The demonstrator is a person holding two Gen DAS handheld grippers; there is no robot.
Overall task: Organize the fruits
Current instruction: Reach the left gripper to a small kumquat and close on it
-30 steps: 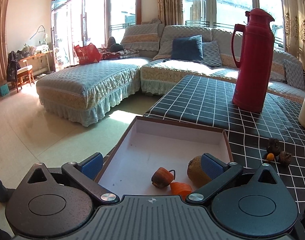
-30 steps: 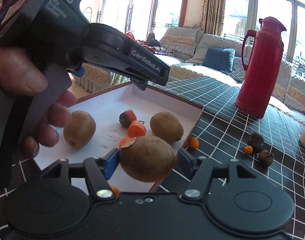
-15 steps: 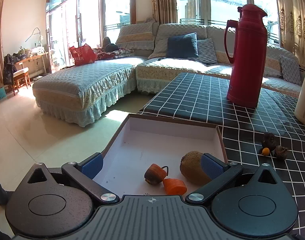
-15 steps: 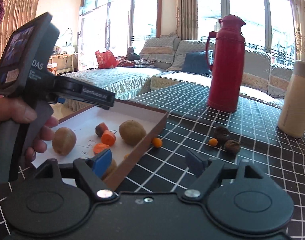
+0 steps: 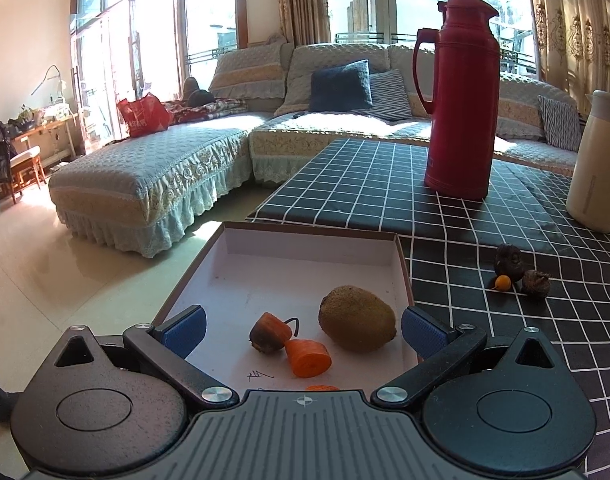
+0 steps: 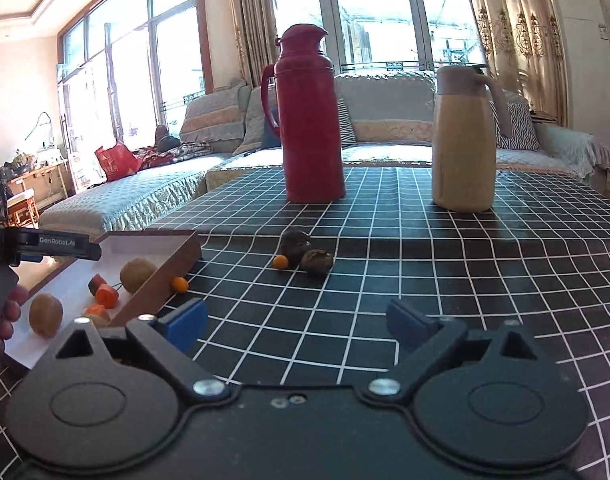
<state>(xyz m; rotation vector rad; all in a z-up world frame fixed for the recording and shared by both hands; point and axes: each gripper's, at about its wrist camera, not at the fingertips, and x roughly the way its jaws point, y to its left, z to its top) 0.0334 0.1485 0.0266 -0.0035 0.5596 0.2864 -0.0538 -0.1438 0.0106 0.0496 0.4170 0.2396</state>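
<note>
A shallow box with a brown rim holds a kiwi and carrot pieces. My left gripper is open and empty, hovering over the box's near part. In the right wrist view the box shows at the left with kiwis inside. My right gripper is open and empty above the checked cloth. Ahead of it lie two dark shrivelled fruits and a small orange fruit. Another small orange fruit lies against the box's outer wall.
A red thermos and a beige jug stand upright at the back of the table. The box overhangs the table's left edge, with floor and a sofa beyond. The hand holding the left gripper shows at far left.
My right gripper let go of the kiwi into the box, opened wide and swung right over the cloth. My left gripper drew back slightly, still open.
</note>
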